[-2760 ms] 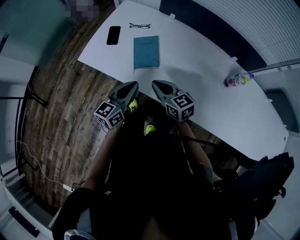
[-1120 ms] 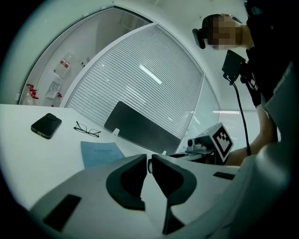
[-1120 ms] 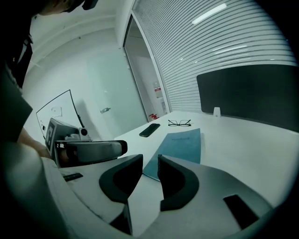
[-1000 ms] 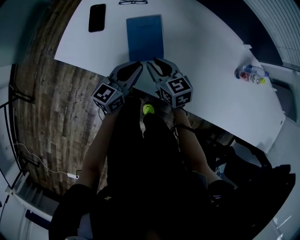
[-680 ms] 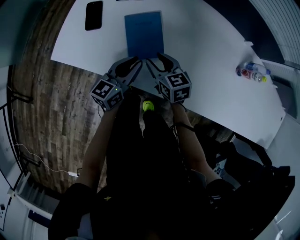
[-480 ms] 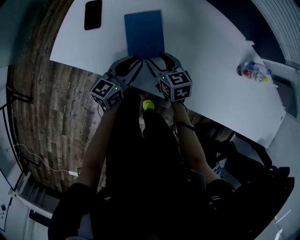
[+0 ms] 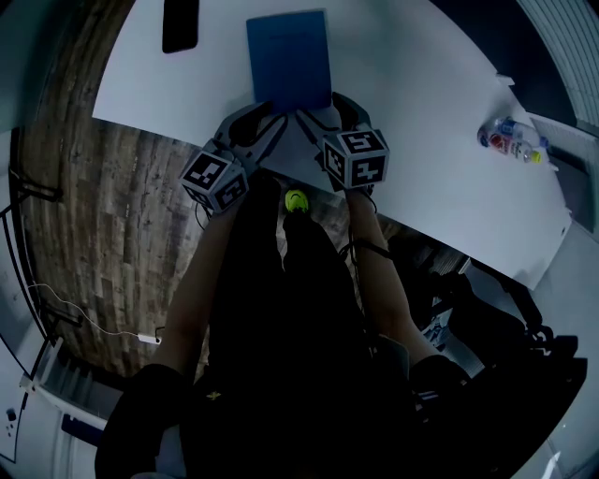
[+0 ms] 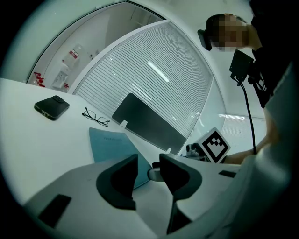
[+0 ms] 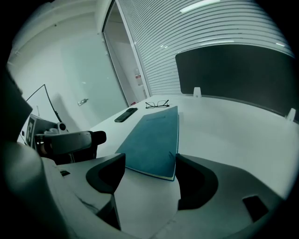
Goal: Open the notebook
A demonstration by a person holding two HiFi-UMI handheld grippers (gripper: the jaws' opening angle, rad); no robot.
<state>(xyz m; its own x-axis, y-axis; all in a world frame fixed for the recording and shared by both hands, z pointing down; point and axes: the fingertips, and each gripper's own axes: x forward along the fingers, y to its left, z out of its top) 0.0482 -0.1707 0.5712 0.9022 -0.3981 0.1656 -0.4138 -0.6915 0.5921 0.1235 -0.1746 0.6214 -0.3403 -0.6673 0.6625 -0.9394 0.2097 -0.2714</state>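
1. Over the near edge of the white table (image 7: 421, 140), head view: the closed blue notebook (image 7: 288, 58) lies flat, its short end just ahead of both tools. I hold the left gripper (image 7: 260, 126) and right gripper (image 7: 325, 108) side by side at that end, a placement I judge is meant to work the cover from the side nearest me. A phone (image 7: 179, 23) lies to the notebook's left and a bottle (image 7: 510, 138) sits well apart at the right; neither obstructs.
2. Left gripper view: the jaws stand apart, having just been opening, with nothing clamped. The gap looks toward the notebook's near corner, and the pads are clear of it. I carry this tool low and almost flat to the tabletop, which I judge suits steadying the book. Spectacles (image 8: 96, 117) lie beyond the notebook.
3. Right gripper view: the jaws are wide, likewise just been opening, and empty. The notebook's near edge lies ahead across the gap, untouched. This tool tips down at that edge, I judge in readiness to pinch the cover. The cover is not yet lifted.
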